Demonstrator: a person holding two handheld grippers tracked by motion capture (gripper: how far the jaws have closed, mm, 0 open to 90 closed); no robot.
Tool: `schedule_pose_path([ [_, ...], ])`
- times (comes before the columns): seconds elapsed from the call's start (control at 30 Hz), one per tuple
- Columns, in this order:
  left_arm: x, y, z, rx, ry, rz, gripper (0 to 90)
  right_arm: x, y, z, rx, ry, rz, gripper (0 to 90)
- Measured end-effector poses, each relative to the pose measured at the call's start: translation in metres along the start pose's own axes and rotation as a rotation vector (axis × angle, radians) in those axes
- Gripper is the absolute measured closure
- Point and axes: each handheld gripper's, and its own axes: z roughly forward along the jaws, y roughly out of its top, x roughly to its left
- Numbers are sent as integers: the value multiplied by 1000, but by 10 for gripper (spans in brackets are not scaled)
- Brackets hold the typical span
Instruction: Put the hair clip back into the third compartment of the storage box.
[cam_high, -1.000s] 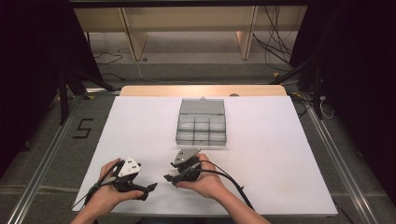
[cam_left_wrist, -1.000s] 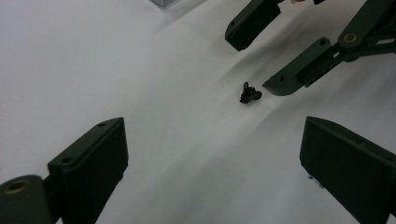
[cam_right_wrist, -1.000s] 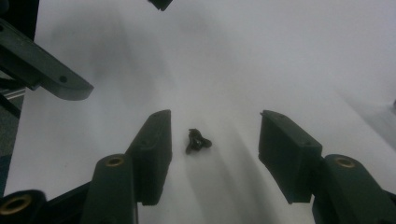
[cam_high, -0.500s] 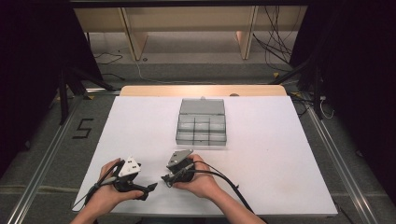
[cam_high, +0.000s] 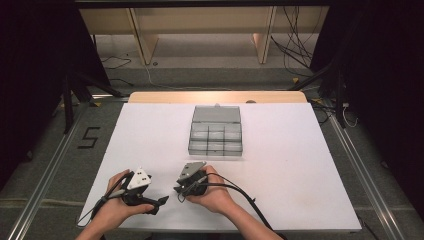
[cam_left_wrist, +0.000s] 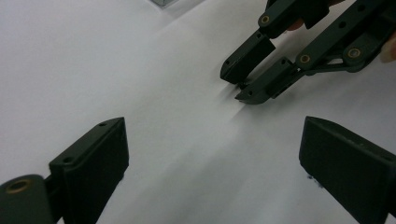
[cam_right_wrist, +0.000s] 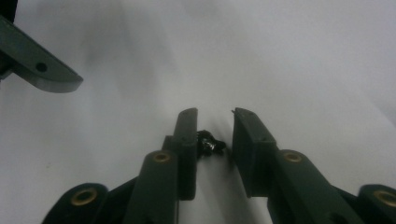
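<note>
Two grippers low over the near edge of the white table (cam_high: 300, 150). Right gripper (cam_right_wrist: 214, 122) jaws just closing, narrow gap left, a small black part (cam_right_wrist: 208, 142) between them; contact unclear. Left gripper (cam_left_wrist: 212, 154) jaws wide apart, empty. Compartment box (cam_high: 216, 131) well beyond.

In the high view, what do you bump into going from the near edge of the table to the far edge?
Left hand-held gripper → right hand-held gripper → clear compartment box → bare wooden strip at the table's far edge.
</note>
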Motion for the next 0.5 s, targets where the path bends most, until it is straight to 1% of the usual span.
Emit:
schedule_pose_path([
  [0.1,0,0,0,1,-1,0,78,0,0,0,0,2,0,763],
  [0.33,0,0,0,1,-1,3,80,0,0,0,-1,2,6,767],
  [0.5,0,0,0,2,-1,3,82,-1,1,-1,-11,4,16,767],
])
